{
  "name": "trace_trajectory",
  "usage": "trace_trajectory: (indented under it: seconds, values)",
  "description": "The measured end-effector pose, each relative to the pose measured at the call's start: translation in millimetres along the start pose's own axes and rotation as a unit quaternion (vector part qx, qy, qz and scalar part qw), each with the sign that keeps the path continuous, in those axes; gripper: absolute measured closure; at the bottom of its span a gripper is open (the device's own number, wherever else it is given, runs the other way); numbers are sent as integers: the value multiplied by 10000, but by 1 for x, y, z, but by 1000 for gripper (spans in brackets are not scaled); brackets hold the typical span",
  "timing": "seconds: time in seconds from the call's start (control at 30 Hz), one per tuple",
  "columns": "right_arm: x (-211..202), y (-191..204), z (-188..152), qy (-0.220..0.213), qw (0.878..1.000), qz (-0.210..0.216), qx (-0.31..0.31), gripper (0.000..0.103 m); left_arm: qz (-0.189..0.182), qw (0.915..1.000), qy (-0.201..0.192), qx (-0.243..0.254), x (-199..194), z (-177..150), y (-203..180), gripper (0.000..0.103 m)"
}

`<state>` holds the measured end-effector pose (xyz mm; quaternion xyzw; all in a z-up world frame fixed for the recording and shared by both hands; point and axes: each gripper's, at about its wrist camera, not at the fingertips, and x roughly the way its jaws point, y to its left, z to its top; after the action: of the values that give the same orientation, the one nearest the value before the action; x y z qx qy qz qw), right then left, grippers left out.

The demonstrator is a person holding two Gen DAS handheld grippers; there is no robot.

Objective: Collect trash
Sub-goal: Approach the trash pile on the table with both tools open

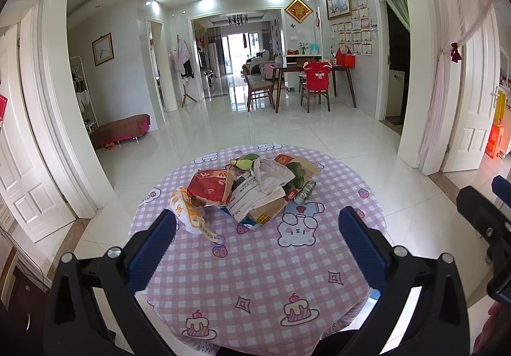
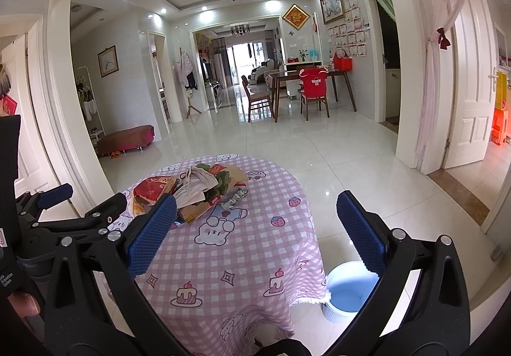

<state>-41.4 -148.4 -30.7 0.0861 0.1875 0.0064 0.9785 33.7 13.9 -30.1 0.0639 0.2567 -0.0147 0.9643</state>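
A pile of trash lies on the far half of a round table with a pink checked cloth: a red snack bag, a white and orange bag, papers, cardboard and a crushed bottle. My left gripper is open and empty, above the near part of the table. My right gripper is open and empty, over the table's right side; the trash pile lies ahead to its left. A light blue bin stands on the floor by the table's right edge.
The right gripper shows at the right edge of the left wrist view; the left gripper shows at the left of the right wrist view. White tiled floor surrounds the table. A dining table with chairs stands far back, a low bench at left.
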Motion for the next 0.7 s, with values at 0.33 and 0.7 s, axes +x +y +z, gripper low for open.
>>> trace_trajectory:
  seconds: [0.33,0.7]
  values:
    - [4,2,2,43,10000,1,-1,5,-34,10000,29,15,5,-1,0,4]
    - [8,-6,2,141,9999,-77,31,5,-80,9999,134,63,13,1,-5,4]
